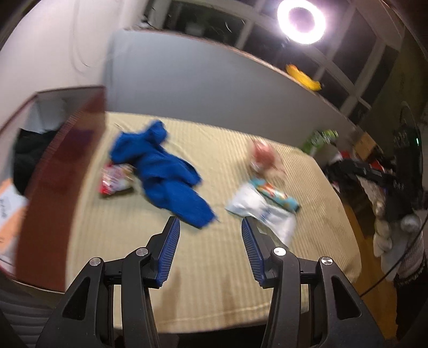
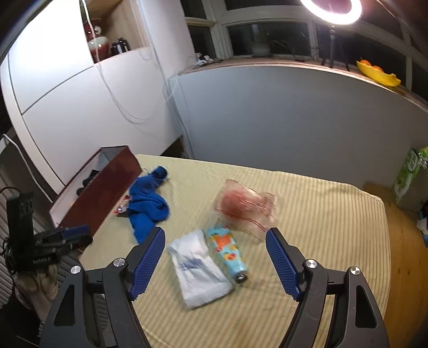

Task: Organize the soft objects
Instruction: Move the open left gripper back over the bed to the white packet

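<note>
A table draped in a pale yellow, finely ribbed cloth (image 2: 307, 214) carries the soft things. A bright blue fleecy garment (image 2: 148, 203) lies crumpled toward the far left of the table, its folds thick and matte, and a small red-and-white packet (image 1: 115, 178) pokes out from under its left edge; the print on it is too blurred to read. Nearer the middle lies a white, flat, pillowy plastic pouch (image 2: 199, 270) with blue lettering that cannot be made out, and touching its right side is a light blue squeeze tube (image 2: 227, 253) printed with orange fruit shapes, tapering to a small dark cap. Just beyond the tube sits a crinkled clear plastic bag (image 2: 244, 207) with red trim, holding something reddish inside; motion blur smears it. Along the table's left edge stands a long dark red box (image 2: 101, 191) with a glossy outer wall and a pale lining, open at the top, with dark cloth lying in it. On the window ledge a yellow dish (image 2: 378, 73) holds oranges beneath a ring light (image 2: 331, 10). The left gripper (image 1: 210, 227) hovers over the near table with its ribbed blue pads moderately apart and nothing between them; the right gripper (image 2: 215, 238) has its jaws spread wide above the pouch and tube, touching neither.
</note>
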A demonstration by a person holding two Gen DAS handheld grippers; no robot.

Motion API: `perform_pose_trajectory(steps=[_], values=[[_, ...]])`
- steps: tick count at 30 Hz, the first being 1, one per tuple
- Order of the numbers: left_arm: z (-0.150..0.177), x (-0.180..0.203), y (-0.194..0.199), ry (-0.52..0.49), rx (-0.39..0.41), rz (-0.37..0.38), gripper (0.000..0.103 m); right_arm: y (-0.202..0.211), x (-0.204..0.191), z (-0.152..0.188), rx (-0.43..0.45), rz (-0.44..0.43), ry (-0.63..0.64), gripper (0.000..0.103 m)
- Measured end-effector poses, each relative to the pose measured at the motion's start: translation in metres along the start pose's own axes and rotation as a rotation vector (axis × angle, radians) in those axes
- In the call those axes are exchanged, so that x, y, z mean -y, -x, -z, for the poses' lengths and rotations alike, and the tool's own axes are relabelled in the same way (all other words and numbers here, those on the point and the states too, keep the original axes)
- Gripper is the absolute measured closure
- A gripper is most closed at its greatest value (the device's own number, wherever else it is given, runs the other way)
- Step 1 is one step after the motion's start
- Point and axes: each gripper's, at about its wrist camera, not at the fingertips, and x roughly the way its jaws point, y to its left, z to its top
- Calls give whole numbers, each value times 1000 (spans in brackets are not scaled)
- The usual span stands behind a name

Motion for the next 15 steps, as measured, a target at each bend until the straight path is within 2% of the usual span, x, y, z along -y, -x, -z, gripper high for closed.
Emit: perform_pose_trajectory(steps=[5, 11, 15], values=[[9, 28, -26, -30, -62, 27, 56, -15, 16, -4, -20, -2, -19, 29], [4, 46, -47, -69, -105, 19, 56, -42, 21, -21, -53, -2, 32, 28], [0, 51, -60, -51, -149, 47, 56, -63, 17, -33, -83, -3, 94, 28]])
